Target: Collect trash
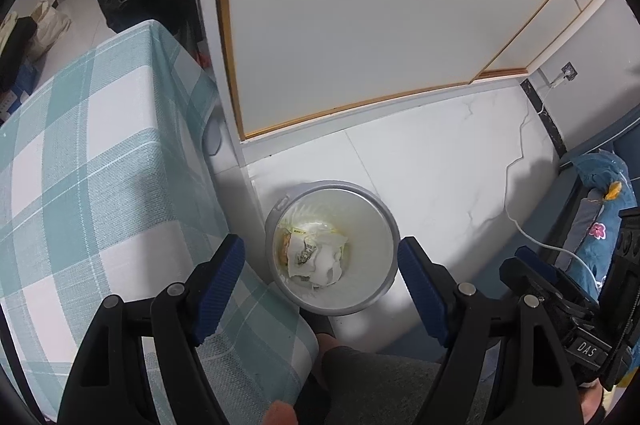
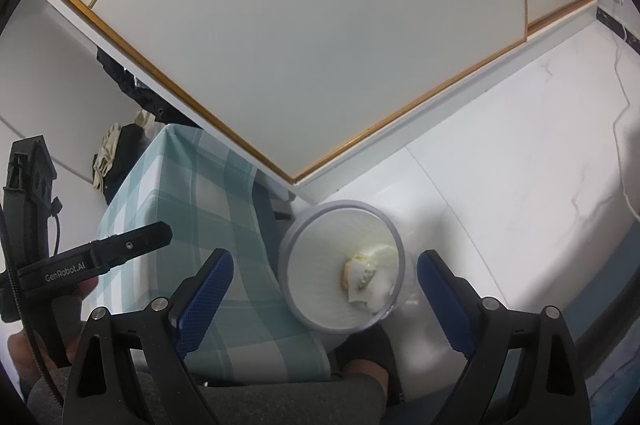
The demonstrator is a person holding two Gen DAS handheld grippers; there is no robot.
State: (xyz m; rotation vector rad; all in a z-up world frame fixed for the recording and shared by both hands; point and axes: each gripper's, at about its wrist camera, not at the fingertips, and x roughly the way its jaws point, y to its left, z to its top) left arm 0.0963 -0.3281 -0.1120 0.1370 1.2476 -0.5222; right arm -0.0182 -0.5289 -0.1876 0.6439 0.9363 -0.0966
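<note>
We hold both grippers above a round grey-rimmed trash bin [image 1: 332, 249] that stands on the white marble-look floor [image 1: 440, 161], and both point steeply down toward it. The left gripper [image 1: 320, 281] has its jaws released and spread wide, with nothing between the blue pads [image 1: 224, 277]; through the gap we see straight into the bin. The right gripper [image 2: 324, 293] is likewise released, its blue pads [image 2: 208, 289] standing well apart and empty, and the bin [image 2: 340, 265] shows between them from a more slanted angle. The trash [image 1: 314, 255] lies at the bottom of the bin: crumpled white paper and a few yellowish wrappers, bunched together on the pale inner floor of the bin; in the right wrist view the same heap [image 2: 368, 275] sits toward the bin's right inner wall. Just beside the bin, to its left, stands the table [image 1: 100, 153], draped in a teal and white checked cloth whose edge hangs down close to the bin's rim. Behind the bin rises a white panel with a thin wooden frame [image 1: 360, 25]. A white cable [image 1: 532, 225] trails across the floor to the right of the bin. In the right wrist view the left gripper's black body [image 2: 80, 261] shows at the left edge, over the table.
</note>
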